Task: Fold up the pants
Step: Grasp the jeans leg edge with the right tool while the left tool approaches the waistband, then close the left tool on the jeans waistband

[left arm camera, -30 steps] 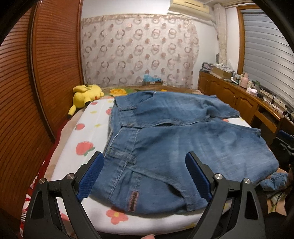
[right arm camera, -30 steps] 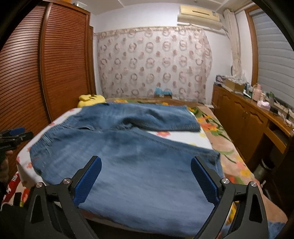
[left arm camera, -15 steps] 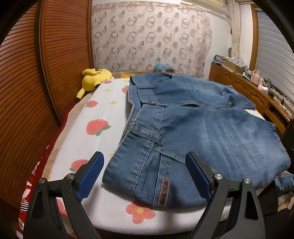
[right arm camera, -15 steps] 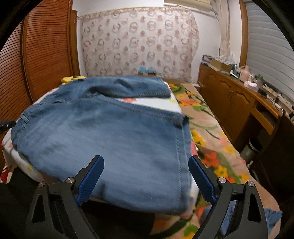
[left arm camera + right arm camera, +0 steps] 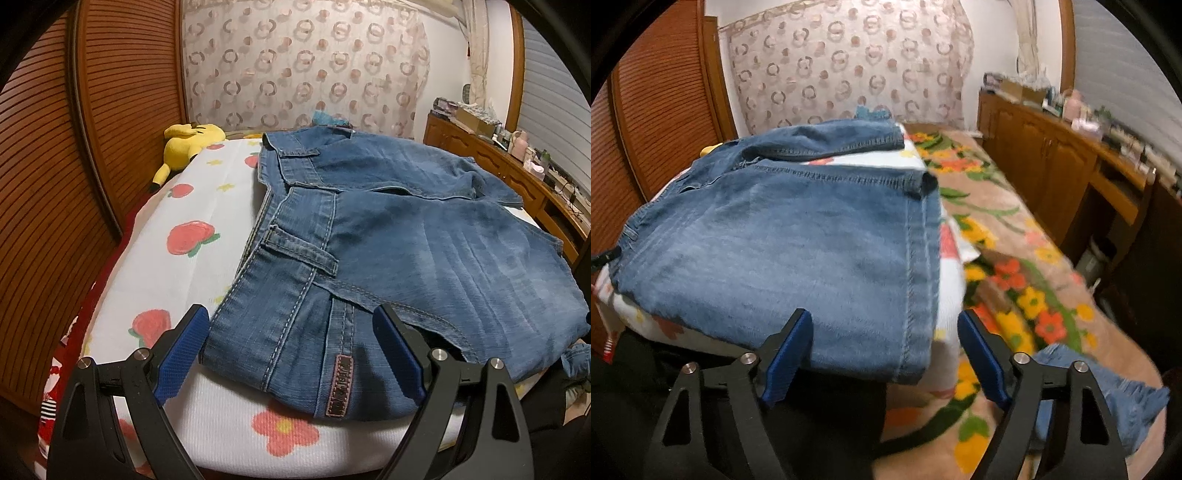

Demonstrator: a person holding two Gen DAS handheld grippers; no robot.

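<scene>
While the left hand-held gripper (image 5: 288,350) hangs over the near corner of the waistband, its blue pads stand spread to either side of the denim and press on nothing; the corner with the small leather patch (image 5: 340,386) lies between them, which I take as lining up for a pinch at that end. The right hand-held gripper (image 5: 884,354) is spread too, though its jaws have just been closing, and the hem corner of the near leg sits in the gap without the pads touching it (a grip being prepared, I judge, not made). One tool at the waist and one at the hem makes sense for this task: a leg lifted by both ends can be carried over in one piece instead of sagging in the middle.

Outward from the tools, the pants (image 5: 424,240) lie flat on the bed (image 5: 207,258), waistband toward the wardrobe side, the two legs spread apart with a wedge of strawberry-print cover showing between them. The near leg runs along the bed's near edge, within easy reach of both tools. A yellow plush toy (image 5: 184,144) sits at the far corner, well apart from the denim. Another piece of blue denim (image 5: 1119,398) lies on the flowered blanket (image 5: 1015,236) below the right tool, clear of the fold.
</scene>
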